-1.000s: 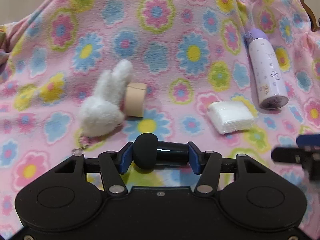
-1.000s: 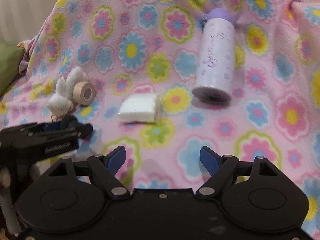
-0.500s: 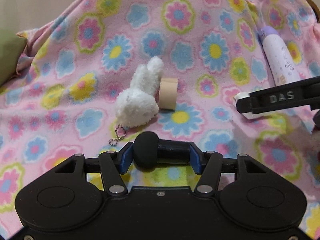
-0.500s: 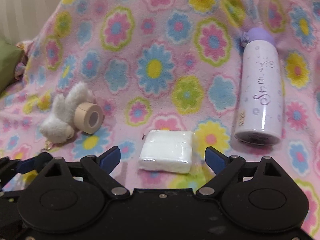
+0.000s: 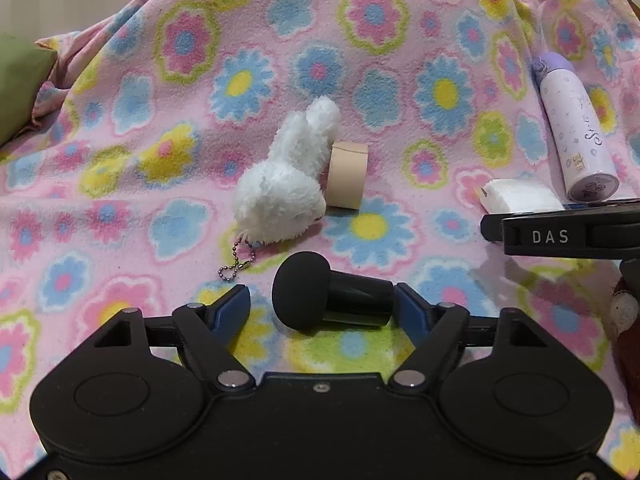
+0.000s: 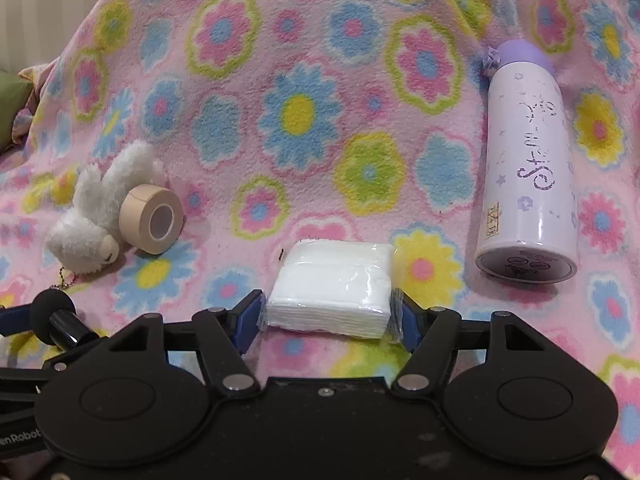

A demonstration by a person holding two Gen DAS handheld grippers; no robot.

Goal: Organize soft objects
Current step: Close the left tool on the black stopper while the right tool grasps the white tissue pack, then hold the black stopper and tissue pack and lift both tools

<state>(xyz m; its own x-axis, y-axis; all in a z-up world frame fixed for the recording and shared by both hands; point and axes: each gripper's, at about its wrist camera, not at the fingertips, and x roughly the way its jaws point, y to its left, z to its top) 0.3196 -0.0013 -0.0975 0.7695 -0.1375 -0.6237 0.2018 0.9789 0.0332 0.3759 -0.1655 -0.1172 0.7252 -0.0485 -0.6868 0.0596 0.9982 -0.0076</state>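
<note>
A black sponge applicator lies on the flowered blanket between the jaws of my left gripper. Those jaws are opening; the left pad stands clear of the sponge head. In the right wrist view a white wrapped tissue pack sits between the pads of my right gripper, whose jaws are closing and touch both sides of the pack. A white plush bunny with a bead chain leans against a beige tape roll, beyond the left gripper.
A lilac bottle lies on its side at the right of the blanket. A green cushion shows at the far left edge. My right gripper's finger crosses the right side of the left wrist view.
My left jaws have spread and let go of the black applicator, which now rests on the blanket. My right gripper moved down to the tissue pack and closed around it.
</note>
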